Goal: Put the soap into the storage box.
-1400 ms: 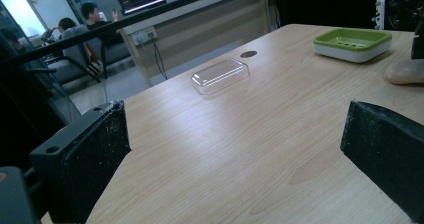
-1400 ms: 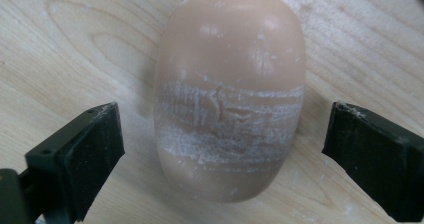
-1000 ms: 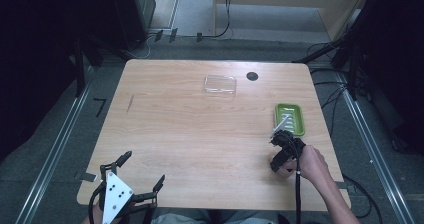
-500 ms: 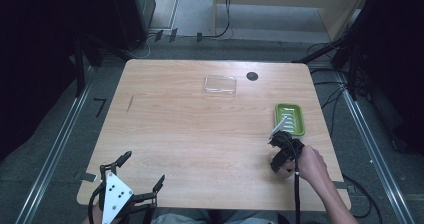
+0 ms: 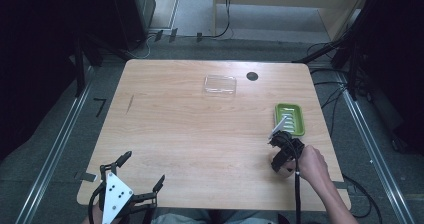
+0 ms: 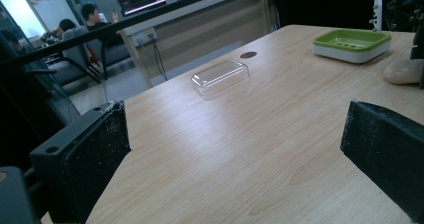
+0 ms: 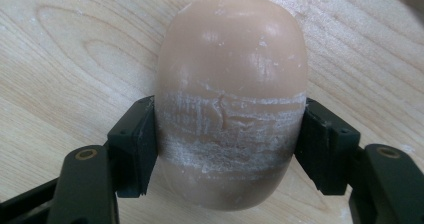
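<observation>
A tan oval bar of soap [image 7: 230, 74] lies on the wooden table, and my right gripper [image 7: 229, 140] is shut on its lower half, one black pad pressed against each side. Its jaws have just been closing onto the soap. In the high view this gripper [image 5: 283, 159] sits near the table's right front, pointing down, with the soap [image 5: 286, 172] under it. Just beyond stands a green soap dish [image 5: 290, 119]. My left gripper [image 5: 144, 166] rests open at the front left edge, its jaws [image 6: 240, 149] wide apart with nothing between them.
A clear plastic lid [image 5: 220, 84] lies toward the far middle of the table, with a black round hole [image 5: 252, 76] to its right. From the left gripper view, the lid [image 6: 220, 76], the dish [image 6: 351, 41] and the soap [image 6: 402, 71] lie ahead.
</observation>
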Demonstrator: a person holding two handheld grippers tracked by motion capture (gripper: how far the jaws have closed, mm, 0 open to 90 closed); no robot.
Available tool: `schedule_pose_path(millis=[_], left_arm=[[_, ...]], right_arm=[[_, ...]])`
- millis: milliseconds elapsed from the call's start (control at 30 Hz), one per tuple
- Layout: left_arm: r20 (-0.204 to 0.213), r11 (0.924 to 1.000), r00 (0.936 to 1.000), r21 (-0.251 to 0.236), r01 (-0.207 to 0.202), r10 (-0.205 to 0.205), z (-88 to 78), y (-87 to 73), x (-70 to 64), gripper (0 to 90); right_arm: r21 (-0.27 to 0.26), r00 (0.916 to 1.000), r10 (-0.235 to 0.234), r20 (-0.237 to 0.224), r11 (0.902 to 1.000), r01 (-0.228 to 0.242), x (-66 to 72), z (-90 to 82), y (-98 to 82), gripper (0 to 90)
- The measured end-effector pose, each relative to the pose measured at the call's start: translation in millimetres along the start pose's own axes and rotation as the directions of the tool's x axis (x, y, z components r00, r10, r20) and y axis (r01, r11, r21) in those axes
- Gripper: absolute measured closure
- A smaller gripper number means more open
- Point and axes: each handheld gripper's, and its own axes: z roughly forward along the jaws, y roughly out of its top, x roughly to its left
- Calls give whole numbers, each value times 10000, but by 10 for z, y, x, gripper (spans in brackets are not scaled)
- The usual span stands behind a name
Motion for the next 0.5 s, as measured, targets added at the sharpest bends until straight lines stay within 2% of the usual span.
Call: schedule_pose_path(millis=[500], left_arm=[[-2,10000,10000,-5,-2,2,4,0,-3,0]], right_arm=[[80,9998,-185,74,9998,185,-3,-86,-16,330]])
